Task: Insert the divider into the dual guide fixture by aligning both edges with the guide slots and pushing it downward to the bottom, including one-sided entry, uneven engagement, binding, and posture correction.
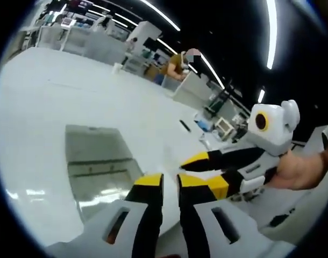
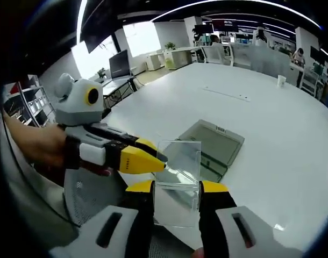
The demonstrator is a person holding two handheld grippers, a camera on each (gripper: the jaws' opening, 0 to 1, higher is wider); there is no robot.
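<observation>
1. Yellow-tipped black jaws of the right gripper (image 2: 176, 188) rise nearest in the right gripper view; they stand apart, one on each side of a clear, square plastic divider panel (image 2: 177, 174), and whether they press its edges cannot be told.
2. From the left of that view the left gripper (image 2: 153, 157) reaches in, grey-bodied with yellow and black jaws; its tips meet at the panel's left edge – closed on the divider, as far as the picture shows; a hand (image 2: 37, 144) holds it.
3. Beyond the panel lies a grey-green, flat rectangular guide fixture (image 2: 215, 145) with transparent walls, resting on a large white table (image 2: 271, 123); the divider sits in front of the fixture, above the table, tilted a little.
4. In the left gripper view the left gripper's own jaws (image 1: 170, 184) stand close together with a narrow gap; the clear panel between them is too faint to make out.
5. The right gripper (image 1: 193, 166) enters there from the right, held by a hand (image 1: 301, 171) – its jaws spread; the fixture (image 1: 97, 161) lies on the table (image 1: 40, 118) to the left.
</observation>
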